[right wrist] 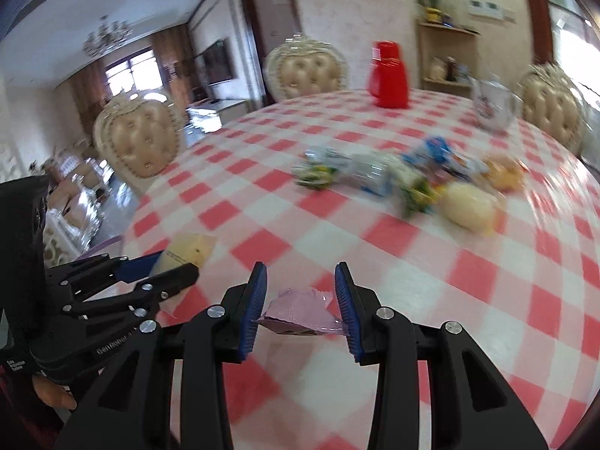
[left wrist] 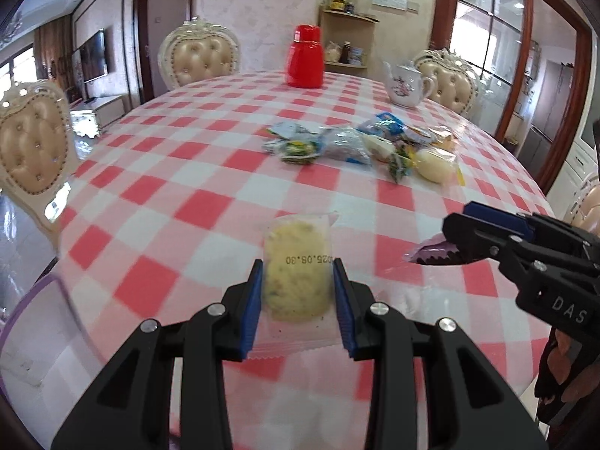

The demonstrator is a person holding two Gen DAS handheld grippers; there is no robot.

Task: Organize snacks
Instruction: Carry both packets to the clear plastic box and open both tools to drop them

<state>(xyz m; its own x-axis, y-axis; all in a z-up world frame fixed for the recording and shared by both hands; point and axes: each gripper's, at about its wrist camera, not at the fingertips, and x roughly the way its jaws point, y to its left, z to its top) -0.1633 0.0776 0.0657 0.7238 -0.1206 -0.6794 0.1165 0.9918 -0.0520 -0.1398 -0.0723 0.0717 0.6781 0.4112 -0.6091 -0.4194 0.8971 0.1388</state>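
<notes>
Pink snack packet [right wrist: 302, 313] in right tool [right wrist: 301, 309]; left tool [left wrist: 296, 300] grips clear-wrapped biscuit [left wrist: 296, 273].

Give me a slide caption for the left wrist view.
Left tool grips a clear-wrapped yellow biscuit; right tool holds a pink snack packet.

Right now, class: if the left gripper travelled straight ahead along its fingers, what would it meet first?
Probably the snack pile mid-table; the left gripper, holding a yellow cracker packet, has only bare checked tablecloth before it. Depth is uncertain.
</notes>
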